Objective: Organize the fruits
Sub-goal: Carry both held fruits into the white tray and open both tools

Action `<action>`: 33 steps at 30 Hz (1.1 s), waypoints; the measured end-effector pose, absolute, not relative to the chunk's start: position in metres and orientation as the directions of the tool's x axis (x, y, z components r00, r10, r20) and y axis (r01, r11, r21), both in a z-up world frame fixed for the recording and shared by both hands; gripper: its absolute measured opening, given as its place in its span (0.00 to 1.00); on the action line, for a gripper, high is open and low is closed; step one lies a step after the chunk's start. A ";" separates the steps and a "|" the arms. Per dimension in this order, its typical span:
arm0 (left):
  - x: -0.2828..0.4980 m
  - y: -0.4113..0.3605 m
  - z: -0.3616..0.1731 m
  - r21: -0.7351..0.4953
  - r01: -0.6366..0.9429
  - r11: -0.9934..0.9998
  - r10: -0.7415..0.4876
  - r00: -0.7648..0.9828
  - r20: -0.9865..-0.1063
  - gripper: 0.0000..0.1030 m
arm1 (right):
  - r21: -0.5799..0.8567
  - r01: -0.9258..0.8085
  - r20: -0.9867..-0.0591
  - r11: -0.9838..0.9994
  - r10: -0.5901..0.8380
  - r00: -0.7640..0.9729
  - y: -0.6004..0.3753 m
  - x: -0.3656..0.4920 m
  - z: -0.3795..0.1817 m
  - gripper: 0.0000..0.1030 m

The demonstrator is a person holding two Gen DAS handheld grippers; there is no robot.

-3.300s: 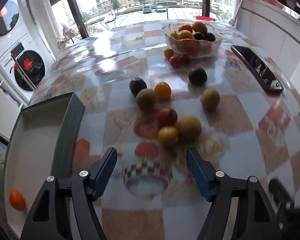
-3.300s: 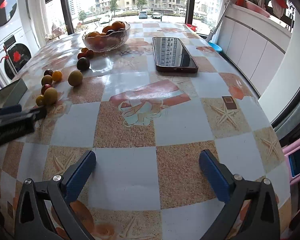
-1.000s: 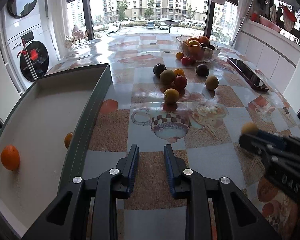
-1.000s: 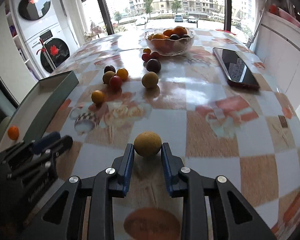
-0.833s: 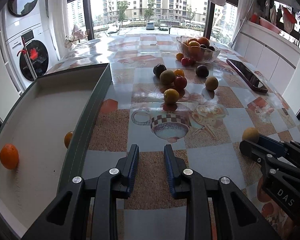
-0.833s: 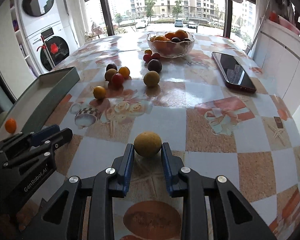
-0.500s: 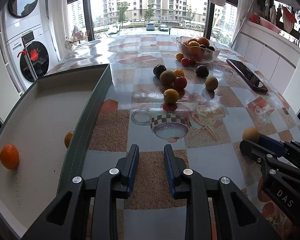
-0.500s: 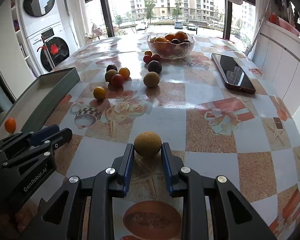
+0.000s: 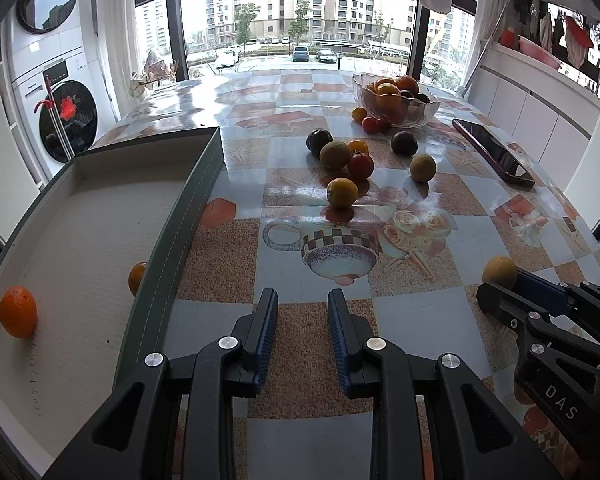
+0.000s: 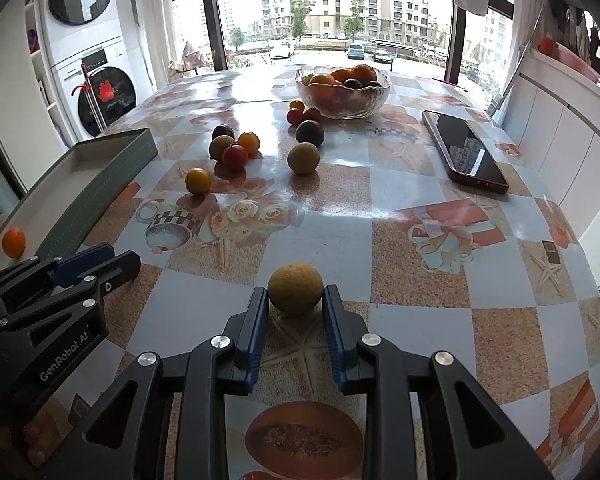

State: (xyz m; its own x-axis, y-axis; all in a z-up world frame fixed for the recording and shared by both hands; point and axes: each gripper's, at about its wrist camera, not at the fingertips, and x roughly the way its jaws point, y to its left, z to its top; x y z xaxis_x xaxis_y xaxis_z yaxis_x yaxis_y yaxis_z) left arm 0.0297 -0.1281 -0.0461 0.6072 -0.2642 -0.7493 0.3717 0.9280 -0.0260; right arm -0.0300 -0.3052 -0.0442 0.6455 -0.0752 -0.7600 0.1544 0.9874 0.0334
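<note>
My right gripper (image 10: 295, 300) is shut on a round yellow-brown fruit (image 10: 295, 288), held above the table's near part; that fruit also shows in the left wrist view (image 9: 499, 273). My left gripper (image 9: 302, 304) is shut and empty, just right of the grey tray (image 9: 188, 216). The tray holds an orange (image 9: 17, 311) and a second orange (image 9: 137, 278) half hidden by its wall. Several loose fruits lie mid-table, among them a yellow one (image 9: 342, 192), a red one (image 9: 360, 165) and a brown one (image 9: 423, 167). A glass bowl (image 9: 396, 98) of fruit stands at the back.
A dark phone (image 9: 493, 151) lies at the right of the table, also in the right wrist view (image 10: 464, 150). Washing machines (image 9: 56, 92) stand at the left. White cabinets (image 9: 540, 120) run along the right. The table's right edge is close to the right gripper.
Earlier both grippers were open and empty. Since then the right gripper has closed on the yellow-brown fruit and the left has shut. Over the last second, only small drift.
</note>
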 end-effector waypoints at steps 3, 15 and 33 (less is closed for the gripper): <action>0.030 -0.128 -0.046 -0.029 0.372 0.928 -0.267 0.606 -0.749 0.27 | 0.022 0.154 -0.761 0.988 -0.083 0.643 -0.304 -0.029 -0.044 0.29; 0.030 -0.126 -0.045 -0.047 0.373 0.927 -0.280 0.600 -0.749 0.27 | -0.018 0.151 -0.763 0.988 -0.111 0.637 -0.301 -0.029 -0.044 0.29; 0.027 -0.104 -0.020 -0.148 0.390 0.909 -0.367 0.579 -0.728 0.27 | 0.091 0.192 -0.825 0.977 -0.034 0.564 -0.319 -0.038 -0.029 0.29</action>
State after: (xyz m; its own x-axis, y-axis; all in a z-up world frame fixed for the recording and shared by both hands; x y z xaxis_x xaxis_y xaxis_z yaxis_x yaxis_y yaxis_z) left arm 0.0271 -0.1039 -0.0199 0.5790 -0.3670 -0.7281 0.3902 0.9088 -0.1479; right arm -0.0379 -0.3195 -0.0294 0.5641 -0.0339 -0.8250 0.1917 0.9772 0.0910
